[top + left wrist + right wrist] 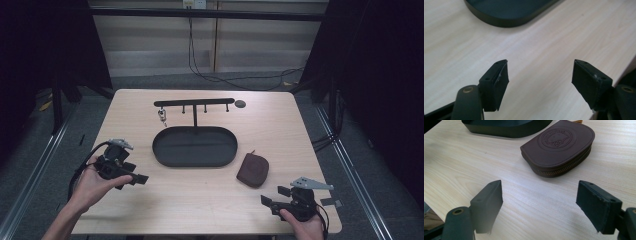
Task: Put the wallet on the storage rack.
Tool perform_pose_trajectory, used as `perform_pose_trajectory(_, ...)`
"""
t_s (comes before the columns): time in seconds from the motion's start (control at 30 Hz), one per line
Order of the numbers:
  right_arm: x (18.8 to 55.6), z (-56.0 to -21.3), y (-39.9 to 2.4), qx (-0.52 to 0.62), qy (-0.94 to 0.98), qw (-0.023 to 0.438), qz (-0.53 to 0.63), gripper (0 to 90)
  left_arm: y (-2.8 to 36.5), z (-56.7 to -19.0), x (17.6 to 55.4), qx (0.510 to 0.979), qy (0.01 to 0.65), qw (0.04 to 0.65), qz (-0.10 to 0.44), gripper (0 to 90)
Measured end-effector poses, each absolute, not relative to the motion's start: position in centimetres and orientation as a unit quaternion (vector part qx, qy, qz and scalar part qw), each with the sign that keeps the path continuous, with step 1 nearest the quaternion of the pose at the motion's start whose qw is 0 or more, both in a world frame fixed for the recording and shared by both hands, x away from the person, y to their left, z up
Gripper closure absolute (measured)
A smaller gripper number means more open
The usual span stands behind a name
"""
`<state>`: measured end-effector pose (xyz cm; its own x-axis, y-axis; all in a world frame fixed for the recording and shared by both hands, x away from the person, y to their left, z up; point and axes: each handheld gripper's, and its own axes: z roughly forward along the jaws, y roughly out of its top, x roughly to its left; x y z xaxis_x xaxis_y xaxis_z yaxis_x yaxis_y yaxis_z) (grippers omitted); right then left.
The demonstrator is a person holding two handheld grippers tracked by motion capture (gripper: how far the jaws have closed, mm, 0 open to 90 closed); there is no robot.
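Right gripper view: the brown leather pouch (557, 146) lies just ahead of the spread, empty right gripper (539, 205). It looks light and soft; pinch across its zipped edge. The left gripper (540, 85) is spread too.

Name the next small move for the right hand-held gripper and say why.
Probably ease the right hand-held gripper forward toward the brown zip pouch. Its jaws stand open with nothing between them, and the pouch lies flat on the table just ahead, apart from the black oval tray.

A lab recording booth: black curtains (45, 45), bare wooden table (210, 200), loose wall cable (200, 70).
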<state>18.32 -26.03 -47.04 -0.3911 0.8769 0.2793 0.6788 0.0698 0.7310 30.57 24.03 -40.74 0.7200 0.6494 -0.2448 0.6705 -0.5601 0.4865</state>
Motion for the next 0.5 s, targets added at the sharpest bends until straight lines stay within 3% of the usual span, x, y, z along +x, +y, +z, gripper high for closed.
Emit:
perform_pose_trajectory(0.33,18.5,-46.8,-26.5,0.548,0.712,0.121,0.422,22.4,24.8,-42.8,26.7,0.884,0.359,0.298,-0.018,24.0)
perform_pose_trajectory(0.4,18.9,-46.9,-26.6,0.547,0.714,0.120,0.420,22.5,24.8,-43.3,26.2,0.889,0.357,0.286,-0.013,19.5)
perform_pose_trajectory(0.5,19.8,-46.8,-26.7,0.549,0.718,0.116,0.412,22.6,24.8,-44.0,25.0,0.878,0.359,0.315,-0.018,18.5)
